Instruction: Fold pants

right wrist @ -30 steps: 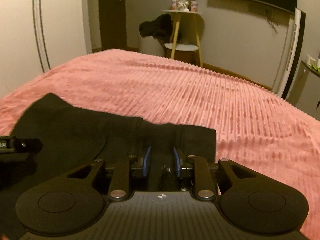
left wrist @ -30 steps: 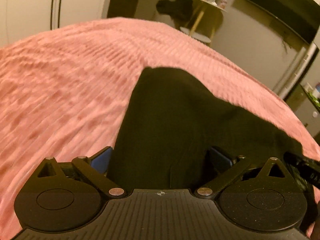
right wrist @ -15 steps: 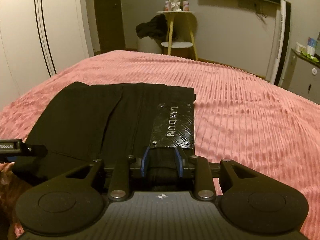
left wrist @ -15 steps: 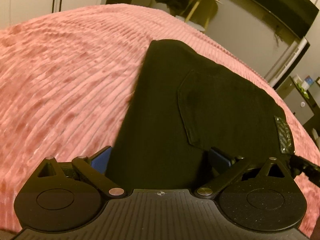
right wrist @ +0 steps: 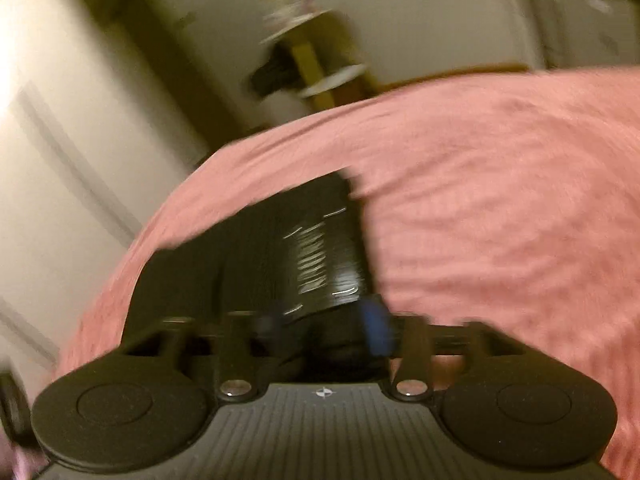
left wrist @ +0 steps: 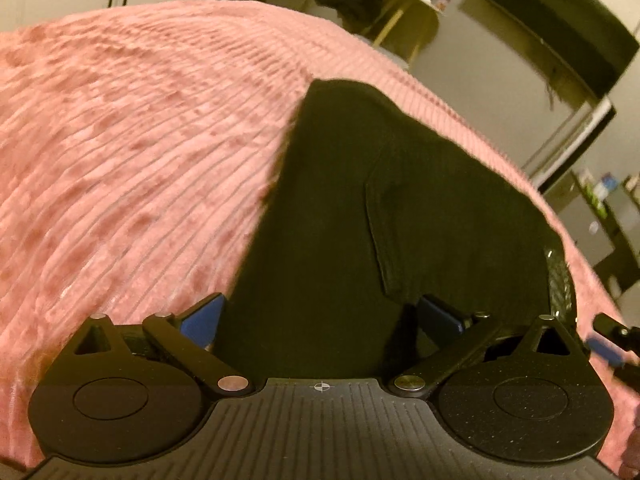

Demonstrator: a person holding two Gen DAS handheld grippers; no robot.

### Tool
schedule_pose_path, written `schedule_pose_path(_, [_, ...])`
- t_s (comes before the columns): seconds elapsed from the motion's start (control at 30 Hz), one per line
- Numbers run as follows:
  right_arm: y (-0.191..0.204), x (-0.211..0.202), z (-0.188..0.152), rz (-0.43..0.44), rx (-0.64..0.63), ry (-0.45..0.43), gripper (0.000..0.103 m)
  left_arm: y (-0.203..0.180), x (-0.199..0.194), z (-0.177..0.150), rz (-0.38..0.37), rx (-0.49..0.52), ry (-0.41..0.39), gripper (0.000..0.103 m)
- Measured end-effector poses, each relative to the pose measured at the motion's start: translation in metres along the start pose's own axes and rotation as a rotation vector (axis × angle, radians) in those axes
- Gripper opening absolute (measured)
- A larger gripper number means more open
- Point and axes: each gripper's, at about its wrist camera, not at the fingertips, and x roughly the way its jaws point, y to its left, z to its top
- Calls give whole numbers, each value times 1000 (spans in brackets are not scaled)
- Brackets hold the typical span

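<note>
Black pants (left wrist: pixel 384 216) are spread on a bed's pink ribbed blanket (left wrist: pixel 132 168). The left gripper (left wrist: pixel 320 314) fingers are held wide apart around the fabric; the right gripper (right wrist: pixel 324 326) fingers are opening, with fabric between them.

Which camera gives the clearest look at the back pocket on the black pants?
The left wrist view: the back pocket shows sharp, its stitched edge plain on the black pants. The right wrist view is motion-blurred; there the pants show only their lettered waistband patch, no pocket.
</note>
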Motion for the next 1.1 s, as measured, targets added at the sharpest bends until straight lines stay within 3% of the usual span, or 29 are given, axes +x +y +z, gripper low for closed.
schedule_pose_path(0.07, [-19,3,7,5,79,21,67,5,1,4,-34,-26,0,103])
schedule_pose_path(0.23, [-61,41,9,159,326,164,67,15,7,15,-107,-78,19,103])
schedule_pose_path(0.53, [-49,93,23,280,264,235,66,24,26,33,-213,-154,60,103])
schedule_pose_path(0.73, [-50,112,30,359,240,259,51,23,41,51,-269,-176,96,103])
schedule_pose_path(0.87, [-53,126,32,394,262,271,51,24,56,64,-312,-167,140,103])
schedule_pose_path(1.0, [-43,136,33,399,229,261,51,9,74,79,-271,-102,181,103])
schedule_pose_path(1.1, [-35,139,33,384,212,240,48,-13,80,82,-203,29,196,103])
